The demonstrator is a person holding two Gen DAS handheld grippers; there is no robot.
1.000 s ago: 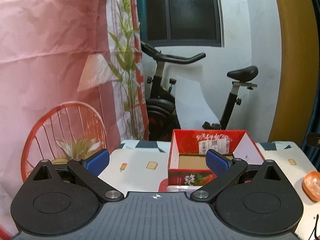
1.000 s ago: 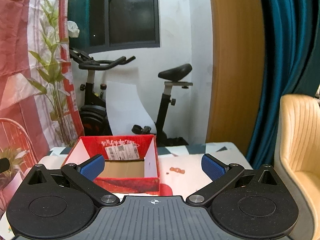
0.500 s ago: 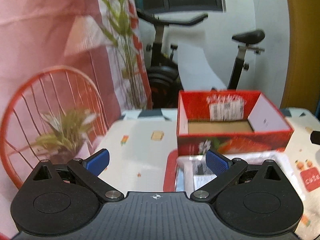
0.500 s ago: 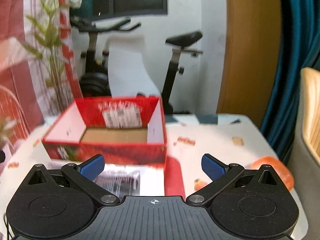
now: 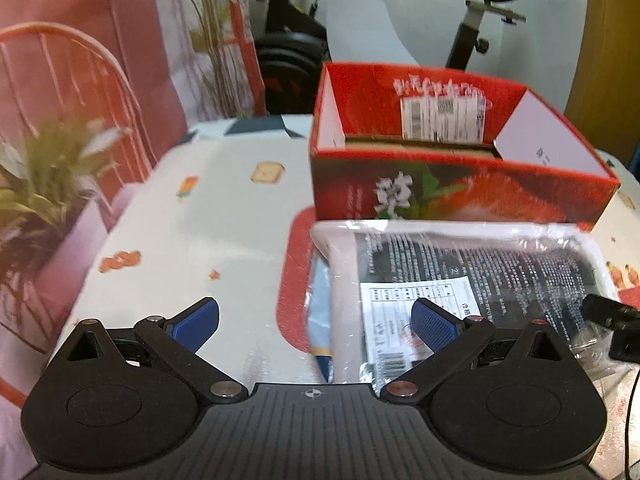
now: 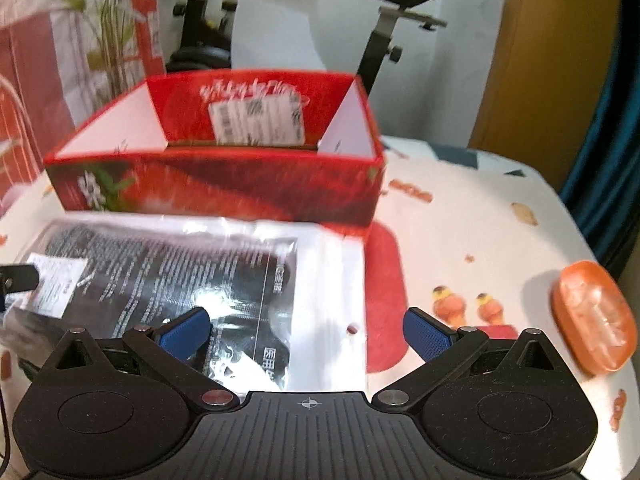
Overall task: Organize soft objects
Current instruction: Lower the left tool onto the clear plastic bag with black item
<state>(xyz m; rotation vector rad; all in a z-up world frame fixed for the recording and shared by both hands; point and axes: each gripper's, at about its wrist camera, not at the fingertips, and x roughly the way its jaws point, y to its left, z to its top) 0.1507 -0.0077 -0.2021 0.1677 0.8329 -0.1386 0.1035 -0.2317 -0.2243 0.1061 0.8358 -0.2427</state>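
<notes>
A clear plastic packet holding something dark, with printed labels, lies flat on the table in front of an open red cardboard box. A blue-edged item peeks out under the packet's left side. My left gripper hovers open over the packet's left edge, nothing between its fingers. In the right wrist view the same packet and red box show, and my right gripper hangs open above the packet's right part. An orange soft object rests at the table's right edge.
The table wears a white patterned cloth with a red mat under the packet. An exercise bike stands behind the table, a plant-print curtain at left, a blue curtain at right. The right gripper's tip shows in the left view.
Both grippers have tilted down and moved forward toward the table. The packet has come into view beneath them, and the red box looks larger. Both stay open.
</notes>
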